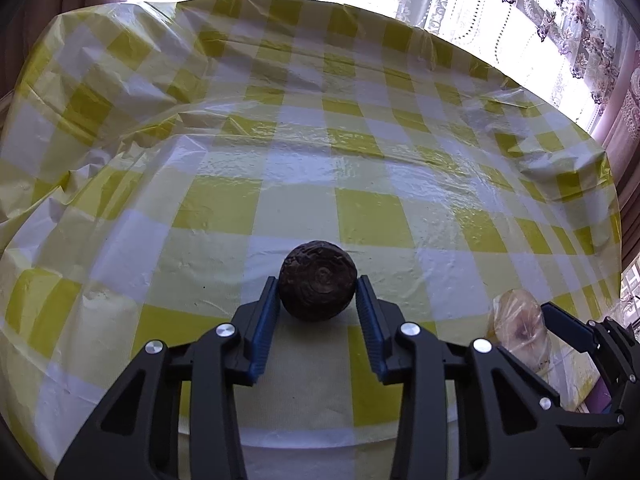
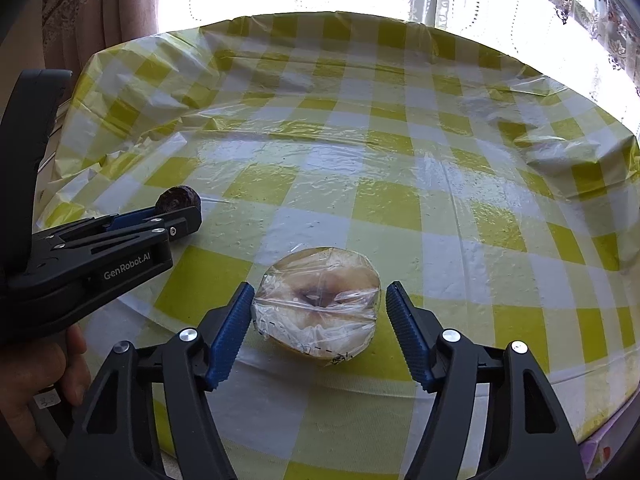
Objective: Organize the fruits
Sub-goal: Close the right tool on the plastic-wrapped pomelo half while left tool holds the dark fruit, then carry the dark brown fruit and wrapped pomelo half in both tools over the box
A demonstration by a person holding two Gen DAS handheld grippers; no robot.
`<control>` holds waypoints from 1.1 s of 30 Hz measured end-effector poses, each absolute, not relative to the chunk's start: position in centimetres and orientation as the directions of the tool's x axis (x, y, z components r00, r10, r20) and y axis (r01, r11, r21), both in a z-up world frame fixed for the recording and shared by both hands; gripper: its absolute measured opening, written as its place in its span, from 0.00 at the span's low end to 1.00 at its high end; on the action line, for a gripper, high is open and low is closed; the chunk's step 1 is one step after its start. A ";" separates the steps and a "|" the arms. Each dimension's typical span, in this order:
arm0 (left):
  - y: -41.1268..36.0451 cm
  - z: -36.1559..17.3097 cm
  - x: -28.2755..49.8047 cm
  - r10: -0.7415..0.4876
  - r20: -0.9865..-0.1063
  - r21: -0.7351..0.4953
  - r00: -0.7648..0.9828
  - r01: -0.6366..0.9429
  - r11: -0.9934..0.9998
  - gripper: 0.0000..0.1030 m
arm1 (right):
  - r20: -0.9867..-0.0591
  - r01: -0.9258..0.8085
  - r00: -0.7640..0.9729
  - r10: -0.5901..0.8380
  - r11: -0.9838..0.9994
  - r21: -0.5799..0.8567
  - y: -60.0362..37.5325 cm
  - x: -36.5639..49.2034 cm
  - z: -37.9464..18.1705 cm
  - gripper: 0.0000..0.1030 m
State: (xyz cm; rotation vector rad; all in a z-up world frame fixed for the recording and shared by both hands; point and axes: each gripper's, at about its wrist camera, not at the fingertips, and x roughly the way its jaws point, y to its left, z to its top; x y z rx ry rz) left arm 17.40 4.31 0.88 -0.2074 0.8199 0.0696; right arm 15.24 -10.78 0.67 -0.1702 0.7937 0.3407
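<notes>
A dark brown, wrinkled round fruit [image 1: 318, 282] rests on the checked tablecloth. My left gripper [image 1: 318, 280] is shut on it, both blue pads pressing its sides. The right wrist view shows this same fruit [image 2: 179, 197] at the tip of the left gripper [image 2: 180, 216], off to the left. A pale cut fruit wrapped in clear film [image 2: 318, 300] lies flat between the fingers of my right gripper [image 2: 320, 286]. That gripper is open: the left pad is at the film and the right pad stands a little off it. The wrapped fruit [image 1: 518, 320] also shows at the left wrist view's right edge.
The round table [image 2: 400, 160] wears a yellow-and-white check cloth under crinkled clear plastic, bunched up at the far left and right. A bright window with lace curtains [image 1: 560, 20] runs behind it. A person's hand [image 2: 40, 380] holds the left gripper's handle.
</notes>
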 end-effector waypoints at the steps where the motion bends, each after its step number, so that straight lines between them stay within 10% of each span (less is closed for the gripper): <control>1: 4.3 0.9 17.4 -0.018 -0.732 -0.156 0.681 -0.142 0.978 0.38 | -0.723 -0.364 0.649 0.237 0.931 -0.021 -10.8 15.2 0.6 0.59; 33: 0.0 3.3 13.2 -0.009 -0.704 -0.080 0.710 -0.066 0.995 0.38 | -0.701 -0.326 0.654 0.283 0.942 0.077 -14.7 12.6 1.0 0.59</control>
